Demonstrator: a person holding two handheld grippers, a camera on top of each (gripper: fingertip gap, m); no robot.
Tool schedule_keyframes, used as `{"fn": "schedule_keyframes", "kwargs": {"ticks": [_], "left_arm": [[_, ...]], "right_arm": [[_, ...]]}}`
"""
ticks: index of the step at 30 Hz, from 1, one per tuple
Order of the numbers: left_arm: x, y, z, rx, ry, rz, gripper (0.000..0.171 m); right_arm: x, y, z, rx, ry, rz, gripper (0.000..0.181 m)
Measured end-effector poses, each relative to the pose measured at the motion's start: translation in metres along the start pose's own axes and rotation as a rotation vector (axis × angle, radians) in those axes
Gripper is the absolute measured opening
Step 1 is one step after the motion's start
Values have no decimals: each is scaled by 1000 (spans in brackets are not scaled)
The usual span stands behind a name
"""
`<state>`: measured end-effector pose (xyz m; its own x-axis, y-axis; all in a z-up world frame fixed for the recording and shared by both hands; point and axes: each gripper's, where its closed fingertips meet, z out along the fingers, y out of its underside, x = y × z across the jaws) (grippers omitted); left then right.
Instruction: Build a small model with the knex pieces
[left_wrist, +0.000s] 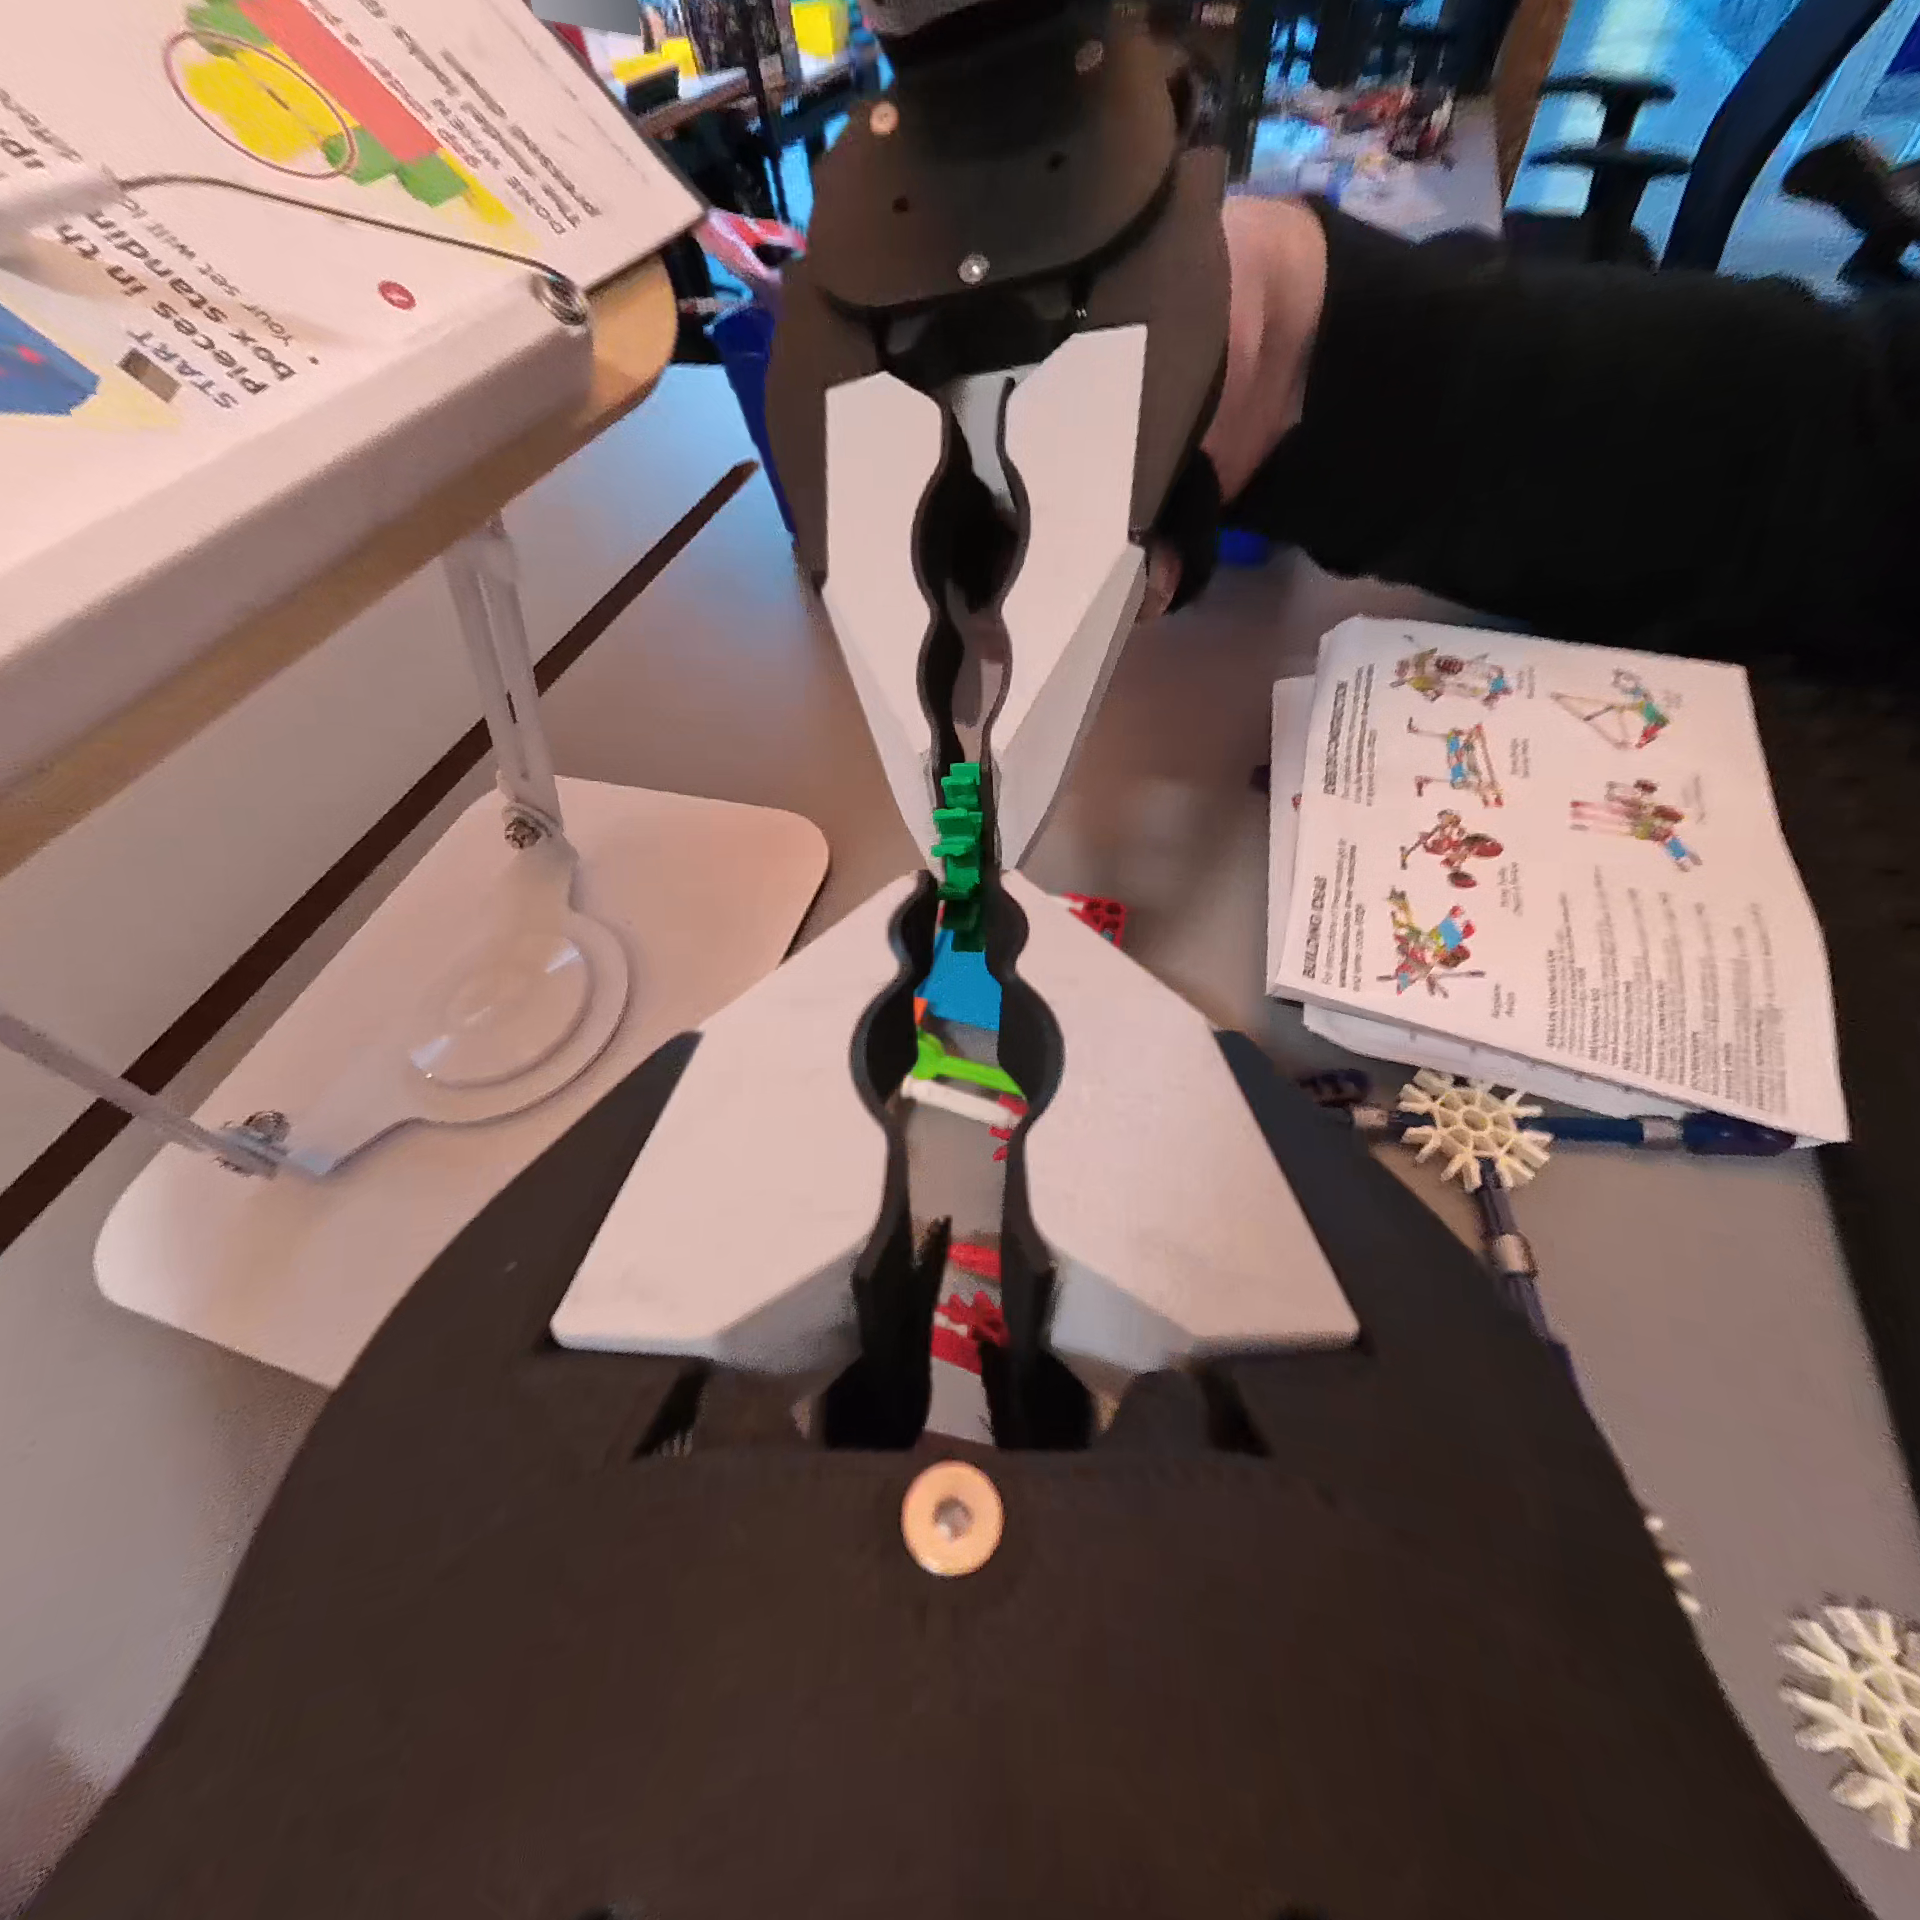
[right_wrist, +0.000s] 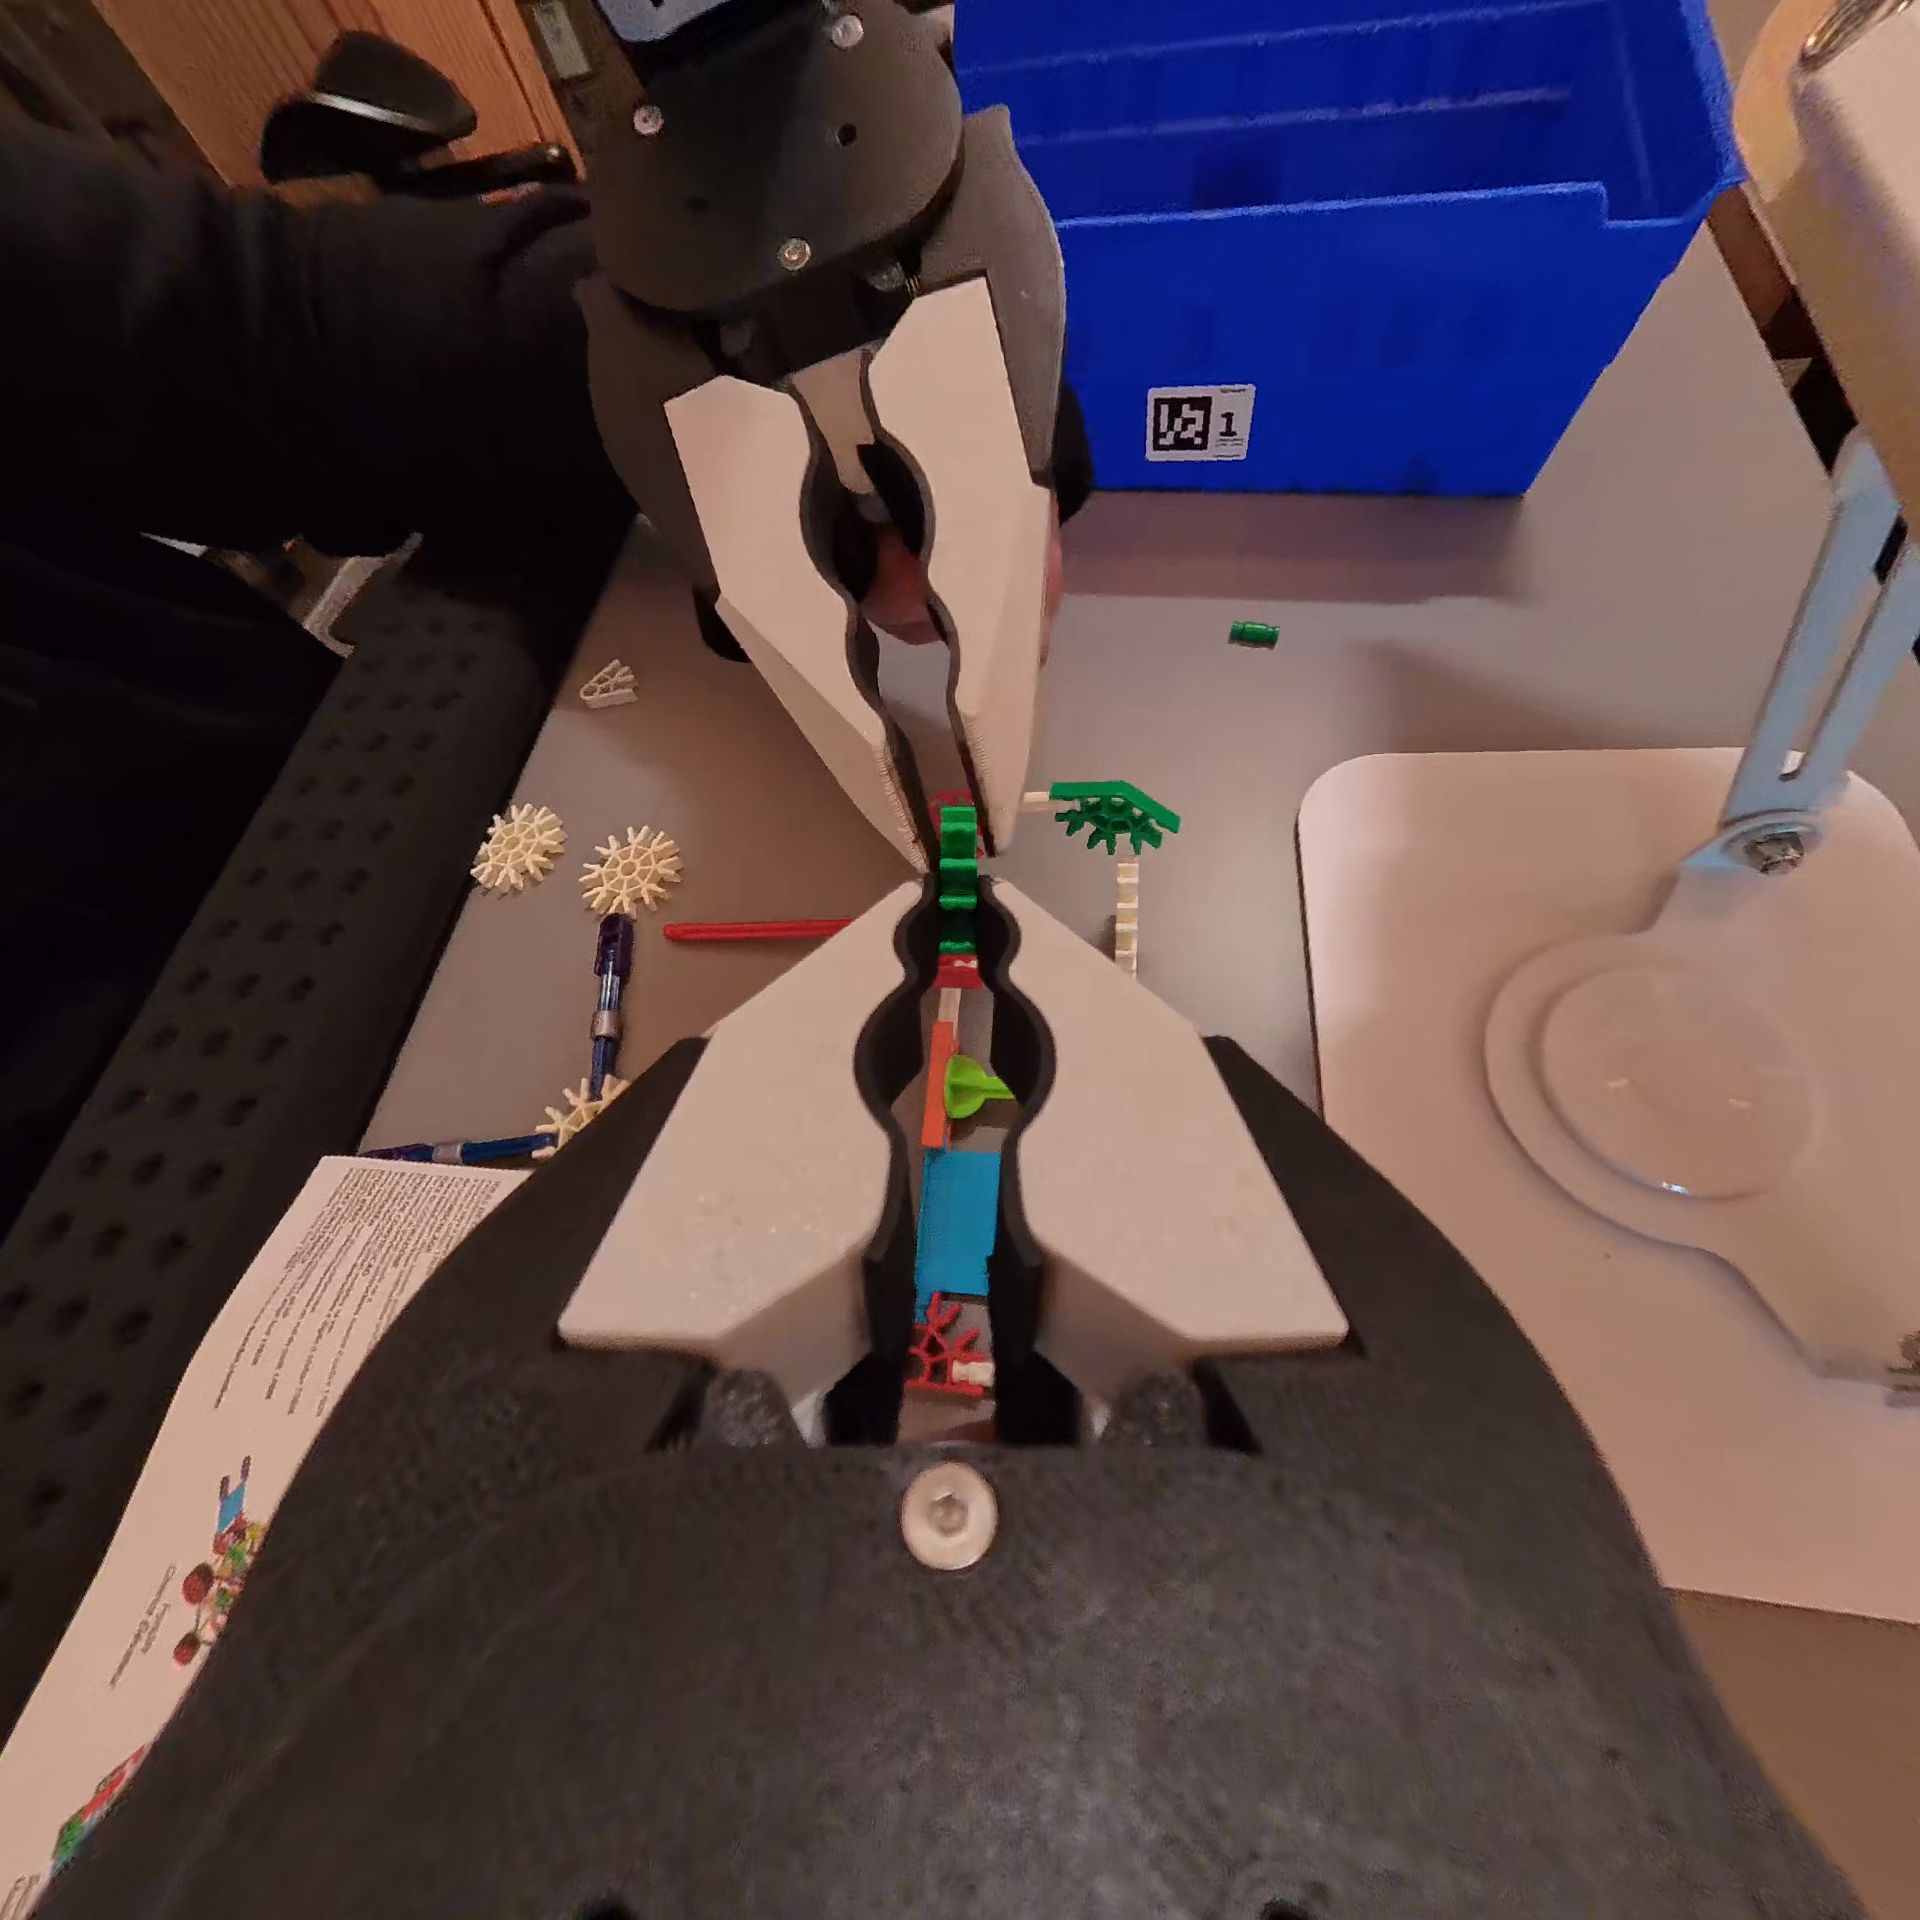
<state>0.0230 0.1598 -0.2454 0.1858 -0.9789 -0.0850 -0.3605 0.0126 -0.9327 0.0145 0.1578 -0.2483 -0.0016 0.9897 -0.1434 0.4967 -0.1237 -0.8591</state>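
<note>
A green toothed connector (left_wrist: 958, 831) is pinched between both grippers, which meet tip to tip over the grey table. My left gripper (left_wrist: 961, 891) is shut on its near end. My right gripper (left_wrist: 961, 805) comes in from the far side, held by a hand in a black sleeve (left_wrist: 1507, 416), and is shut on the other end. In the right wrist view the same connector (right_wrist: 956, 868) sits between my right gripper (right_wrist: 956, 896) and the left gripper (right_wrist: 948, 831). Through the finger gap I see a small build with a blue panel (right_wrist: 956, 1226), an orange piece, a light green piece and a red connector.
A blue bin (right_wrist: 1351, 260) stands behind. A document stand's white base (right_wrist: 1610, 1039) lies to one side, an instruction sheet (left_wrist: 1538, 862) to the other. White snowflake connectors (right_wrist: 629, 868), a red rod (right_wrist: 758, 928), blue rods and a green fan connector (right_wrist: 1112, 816) lie loose. The grippers are tip to tip, or close to it.
</note>
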Motion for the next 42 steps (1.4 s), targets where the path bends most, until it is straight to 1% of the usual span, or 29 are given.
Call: {"fn": "schedule_keyframes", "kwargs": {"ticks": [2,4,6,9,10,11,13,17,23,28,30,35,36,38,42], "left_arm": [[-5,-10,-5,71,16,-76,4],[-11,-19,-13,137,29,-151,4],[-19,-26,-20,197,28,-217,4],[-20,-32,-25,268,67,-302,4],[-19,-33,-25,280,76,-319,4],[-19,-33,-24,290,82,-331,4],[-19,-36,-24,335,97,-361,4],[-18,-36,-24,371,136,-401,4],[-18,-34,-23,371,147,-404,4],[-13,-33,-21,353,176,-398,4],[-13,-32,-21,350,175,-394,4],[-14,-28,-20,317,168,-390,6],[-16,-27,-20,307,147,-377,7],[-21,-24,-21,281,98,-354,18],[-35,-16,-24,219,-13,-306,25]], "right_arm": [[4,-12,-4,64,30,6,4],[9,-25,-10,130,68,15,9],[13,-29,-15,158,93,12,14],[12,-35,-18,194,91,10,10],[11,-36,-18,201,91,5,10],[10,-38,-17,211,93,-3,5],[10,-40,-18,223,96,-6,4],[10,-45,-20,258,94,-2,3],[10,-48,-20,283,80,26,4],[7,-49,-16,282,73,21,10],[7,-48,-14,278,80,11,5],[7,-46,-12,246,97,-11,3],[8,-46,-12,243,101,-5,3],[12,-43,-12,230,113,4,3],[19,-37,-12,212,135,28,3]]}}
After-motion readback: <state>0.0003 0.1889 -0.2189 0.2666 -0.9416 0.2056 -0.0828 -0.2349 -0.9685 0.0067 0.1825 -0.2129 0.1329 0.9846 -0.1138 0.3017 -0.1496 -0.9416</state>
